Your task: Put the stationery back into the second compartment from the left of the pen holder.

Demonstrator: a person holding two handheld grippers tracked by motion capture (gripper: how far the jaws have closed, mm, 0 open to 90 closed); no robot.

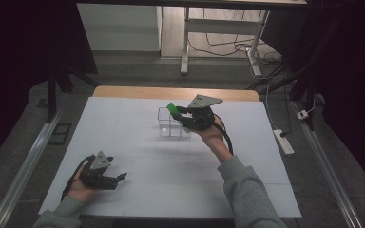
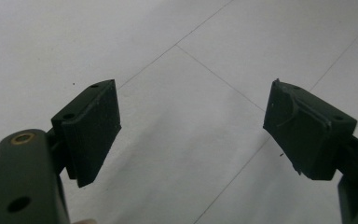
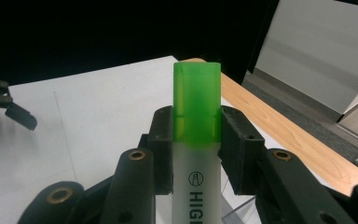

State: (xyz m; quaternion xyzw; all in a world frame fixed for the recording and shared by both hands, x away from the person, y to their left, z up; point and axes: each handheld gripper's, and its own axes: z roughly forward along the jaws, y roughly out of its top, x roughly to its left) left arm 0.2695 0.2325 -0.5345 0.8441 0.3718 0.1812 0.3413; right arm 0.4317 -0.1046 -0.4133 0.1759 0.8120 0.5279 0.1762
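Observation:
A highlighter (image 3: 196, 121) with a bright green cap and a pale frosted body sits clamped between the jaws of my right gripper (image 3: 196, 149). In the high view that right gripper (image 1: 183, 114) hovers over a clear divided plastic box (image 1: 171, 124) near the table's middle back, and the green cap (image 1: 172, 109) sticks out to the left above the box. My left gripper (image 1: 119, 177) rests low at the front left of the white table, held by a hand. Its own view shows my left gripper (image 2: 191, 135) with jaws wide apart and bare white table between them.
The white tabletop (image 1: 138, 161) has a wooden strip (image 1: 171, 92) along its far edge. Beyond it stand a desk frame and floor cables (image 1: 228, 45). A power strip (image 1: 283, 141) lies on the floor to the right. Metal rails run along both sides.

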